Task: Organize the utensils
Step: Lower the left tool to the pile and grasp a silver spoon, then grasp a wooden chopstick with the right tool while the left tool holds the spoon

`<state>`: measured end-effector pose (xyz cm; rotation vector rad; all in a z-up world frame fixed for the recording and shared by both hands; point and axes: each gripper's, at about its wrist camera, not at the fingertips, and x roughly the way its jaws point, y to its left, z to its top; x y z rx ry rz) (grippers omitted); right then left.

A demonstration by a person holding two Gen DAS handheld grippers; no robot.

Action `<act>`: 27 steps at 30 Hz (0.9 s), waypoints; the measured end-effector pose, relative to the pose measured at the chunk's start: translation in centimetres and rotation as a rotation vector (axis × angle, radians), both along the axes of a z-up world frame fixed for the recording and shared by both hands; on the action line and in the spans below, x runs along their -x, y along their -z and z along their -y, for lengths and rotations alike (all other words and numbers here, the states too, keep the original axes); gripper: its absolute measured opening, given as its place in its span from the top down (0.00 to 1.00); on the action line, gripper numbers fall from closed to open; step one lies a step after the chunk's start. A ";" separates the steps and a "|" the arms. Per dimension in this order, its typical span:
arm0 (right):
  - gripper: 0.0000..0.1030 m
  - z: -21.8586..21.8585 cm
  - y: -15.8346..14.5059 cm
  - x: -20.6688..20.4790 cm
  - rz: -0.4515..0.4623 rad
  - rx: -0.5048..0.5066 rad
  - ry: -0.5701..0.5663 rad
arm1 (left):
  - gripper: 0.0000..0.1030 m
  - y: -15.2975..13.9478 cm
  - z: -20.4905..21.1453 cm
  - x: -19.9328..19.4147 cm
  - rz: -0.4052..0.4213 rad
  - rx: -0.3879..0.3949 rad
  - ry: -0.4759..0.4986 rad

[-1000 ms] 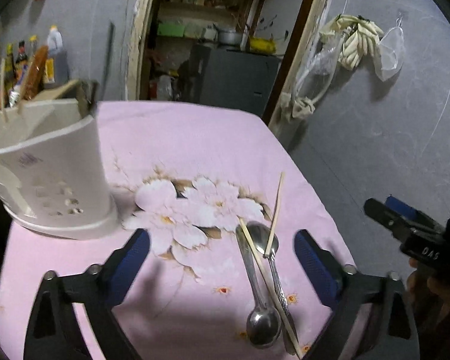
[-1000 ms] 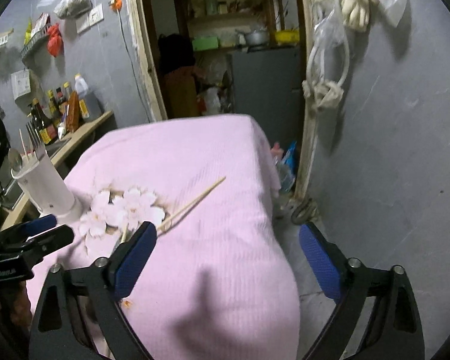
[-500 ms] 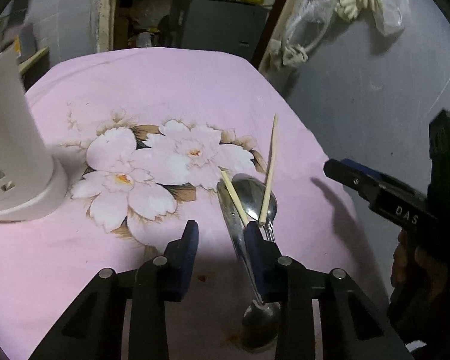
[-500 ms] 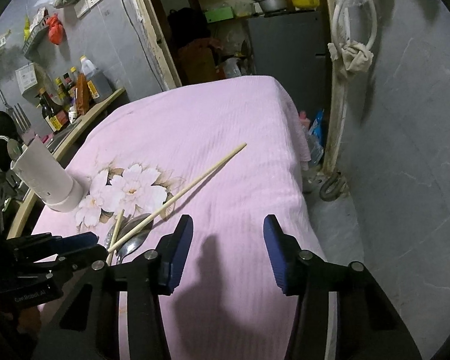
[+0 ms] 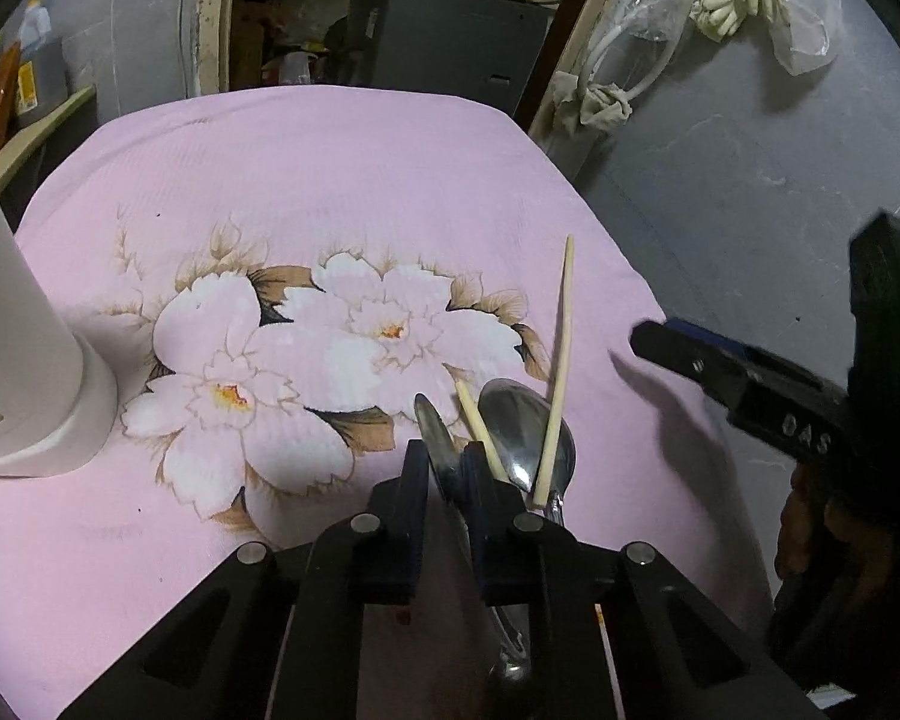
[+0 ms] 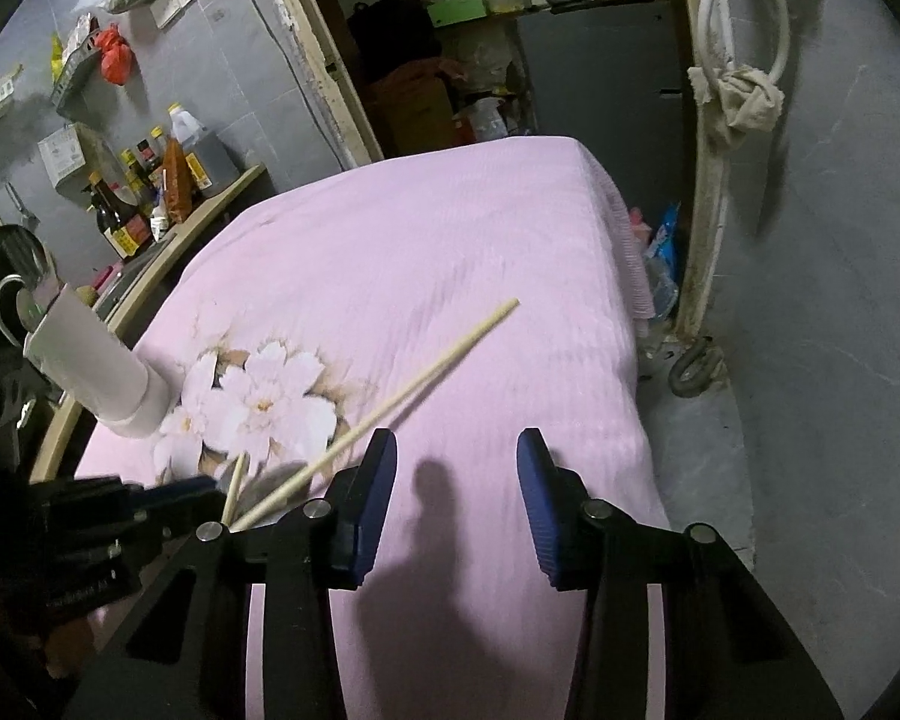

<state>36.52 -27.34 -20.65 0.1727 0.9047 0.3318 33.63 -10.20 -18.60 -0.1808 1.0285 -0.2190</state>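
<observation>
Left gripper (image 5: 444, 468), jaws just narrowed, now clamps a spoon handle (image 5: 435, 438) on the desk (image 5: 342, 180); right gripper (image 6: 456, 498), half-closed, holds nothing: lift can begin

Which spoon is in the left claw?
The left spoon, handle pointing away; the left claw has just closed on its handle. The other spoon lies bowl-up beside it, under the crossed chopsticks.

Both wrist views look steeply down, close over the pink tablecloth (image 5: 330, 180); its flower print (image 6: 258, 402) seems shared.
</observation>
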 end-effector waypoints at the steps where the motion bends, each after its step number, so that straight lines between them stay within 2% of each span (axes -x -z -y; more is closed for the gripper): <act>1: 0.69 -0.1 0.1 -0.6 -0.008 -0.006 -0.004 | 0.90 0.0 0.0 -0.1 -0.001 0.003 -0.005; 4: 0.71 -0.5 0.5 -2.4 -0.031 -0.022 -0.011 | 0.96 0.0 -0.7 -0.4 -0.006 0.031 -0.048; 9: 0.77 -1.2 1.5 -5.0 -0.086 -0.073 -0.018 | 0.97 0.0 -1.6 -1.2 -0.013 0.046 -0.089; 18: 0.79 -2.3 2.4 -7.2 -0.188 -0.108 -0.018 | 0.97 0.3 -2.2 -1.4 -0.048 0.104 -0.073; 22: 0.79 -2.9 2.5 -7.0 -0.200 -0.097 -0.011 | 0.96 0.5 -2.2 -1.6 -0.062 0.108 -0.049; 24: 0.86 -2.8 2.6 -6.9 -0.202 -0.096 -0.004 | 0.95 0.5 -2.1 -1.7 -0.068 0.100 -0.030; 27: 0.88 -2.6 2.8 -6.8 -0.211 -0.137 0.020 | 0.95 0.4 -1.8 -1.8 -0.077 0.080 -0.013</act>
